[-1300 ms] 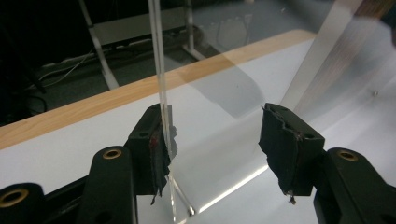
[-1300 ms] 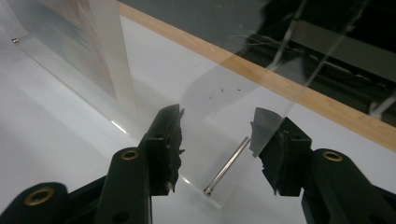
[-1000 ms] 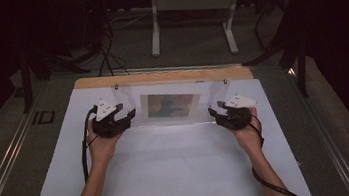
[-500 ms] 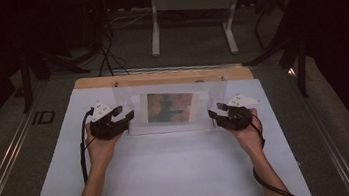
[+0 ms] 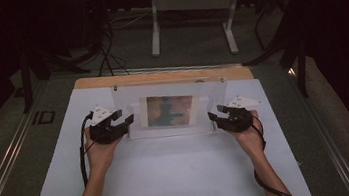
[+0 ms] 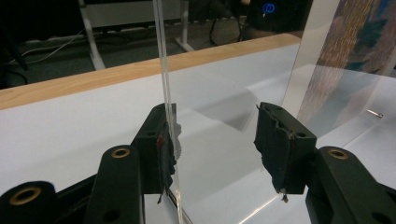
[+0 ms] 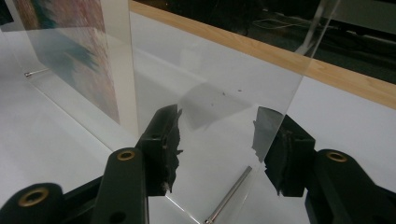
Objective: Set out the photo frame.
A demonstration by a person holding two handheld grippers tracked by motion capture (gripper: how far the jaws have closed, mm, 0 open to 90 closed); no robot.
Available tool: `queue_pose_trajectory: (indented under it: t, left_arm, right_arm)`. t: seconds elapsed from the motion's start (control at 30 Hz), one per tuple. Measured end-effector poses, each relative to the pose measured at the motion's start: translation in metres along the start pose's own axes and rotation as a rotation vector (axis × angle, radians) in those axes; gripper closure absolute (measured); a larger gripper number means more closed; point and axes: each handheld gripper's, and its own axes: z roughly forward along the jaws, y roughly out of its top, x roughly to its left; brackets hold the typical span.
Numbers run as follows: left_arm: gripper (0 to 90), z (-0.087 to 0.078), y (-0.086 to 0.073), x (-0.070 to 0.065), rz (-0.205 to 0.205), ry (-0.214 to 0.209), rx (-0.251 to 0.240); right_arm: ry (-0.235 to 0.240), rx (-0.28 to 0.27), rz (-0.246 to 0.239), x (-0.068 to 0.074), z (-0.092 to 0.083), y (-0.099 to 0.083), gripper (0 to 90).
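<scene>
A clear acrylic picture frame (image 5: 171, 109) holding a coloured print (image 5: 170, 110) stands near the far edge of the white table top (image 5: 172, 179). My left gripper (image 5: 127, 121) is at its left end. In the left gripper view, the frame's edge (image 6: 161, 56) runs up between the jaws of that gripper (image 6: 215, 140) and rests against the left pad (image 6: 164, 149), well away from the right one. These jaws have just been closing a little. My right gripper (image 5: 213, 116) is at the right end; there the panel (image 7: 224, 93) passes between my open jaws (image 7: 217, 140).
The table's wooden far edge (image 5: 159, 75) lies just behind the frame. A metal pin (image 7: 229, 193) sits at the frame's lower corner. Beyond the table is a dark floor with a white desk stand (image 5: 155, 19) and cables (image 5: 104, 56).
The frame's face now shows taller and reaches nearer to me than a second ago. Both hands have come slightly nearer with it, the left one more.
</scene>
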Motion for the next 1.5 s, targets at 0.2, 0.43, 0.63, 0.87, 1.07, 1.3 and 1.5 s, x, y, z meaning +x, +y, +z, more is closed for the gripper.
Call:
queue_pose_trajectory:
  t: [0.2,0.43,0.63,0.87,1.07,1.3,1.5]
  left_arm:
    - [48.3,-0.004,0.0,-0.003,-0.007,0.008,0.0]
    - [48.3,-0.007,-0.001,-0.006,-0.01,0.008,0.004]
    - [48.3,-0.008,-0.001,-0.006,-0.007,0.01,0.011]
    - [48.2,-0.009,-0.001,-0.005,-0.014,-0.003,0.009]
    - [48.5,-0.009,-0.002,-0.004,-0.013,-0.016,0.007]
    - [48.9,-0.01,-0.004,0.001,-0.01,-0.043,0.005]
    - [49.0,-0.01,-0.004,0.001,0.004,-0.042,0.018]
  right_arm:
    - [0.012,0.005,0.007,0.002,-0.002,-0.001,49.4]
    - [0.017,0.008,0.016,0.004,-0.005,-0.002,49.2]
    - [0.024,0.012,0.026,0.003,-0.005,-0.003,49.2]
    - [0.039,0.015,0.036,0.004,-0.009,-0.002,50.1]
    - [0.048,0.021,0.031,0.003,-0.009,-0.004,50.6]
    - [0.051,0.037,0.005,0.006,-0.012,-0.005,52.9]
    - [0.062,0.026,-0.003,0.004,-0.011,-0.007,53.1]
